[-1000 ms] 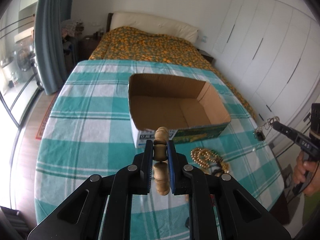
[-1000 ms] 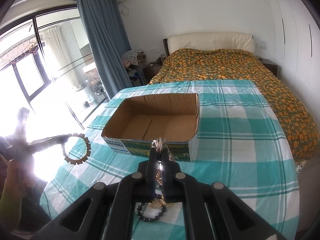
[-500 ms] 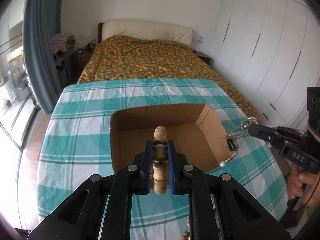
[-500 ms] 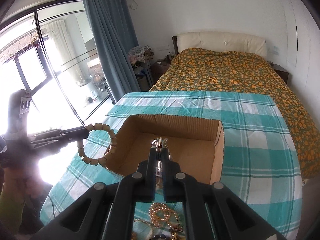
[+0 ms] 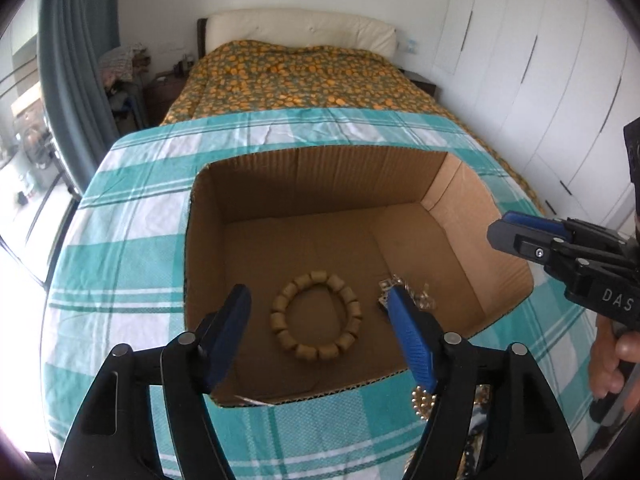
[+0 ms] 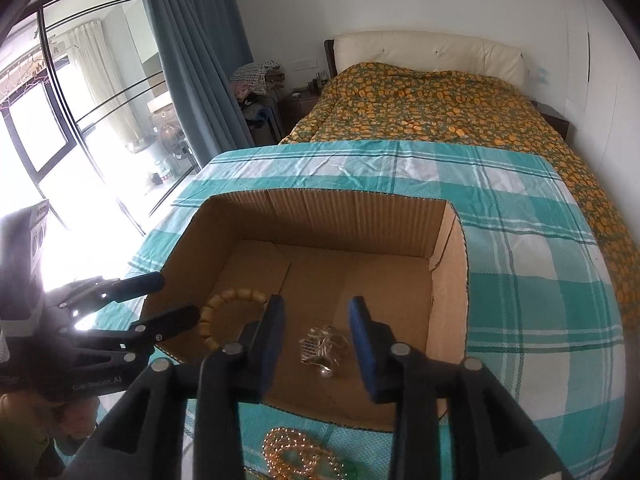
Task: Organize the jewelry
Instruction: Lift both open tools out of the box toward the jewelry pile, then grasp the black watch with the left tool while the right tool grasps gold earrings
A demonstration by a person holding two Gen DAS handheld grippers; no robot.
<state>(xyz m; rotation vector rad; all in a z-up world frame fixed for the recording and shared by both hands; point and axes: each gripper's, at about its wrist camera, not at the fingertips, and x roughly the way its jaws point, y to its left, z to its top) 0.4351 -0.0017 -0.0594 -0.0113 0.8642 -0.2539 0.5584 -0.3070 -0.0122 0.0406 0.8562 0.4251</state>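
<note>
Both tongs are opening over the cardboard box [image 5: 448,184]: left tongs [image 5: 320,336] apart above the wooden bead bracelet [image 5: 316,316] on its floor, right tongs [image 6: 318,340] apart above the silver piece [image 6: 322,346]. I'm lifting straight up before swinging toward the gold beads [image 6: 296,456] on the bench [image 6: 520,280].

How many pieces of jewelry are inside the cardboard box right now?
2. A wooden bead bracelet lies on the floor of the cardboard box, toward its left side; a silvery tangled piece lies just to its right. More jewelry sits outside on the tablecloth.
</note>
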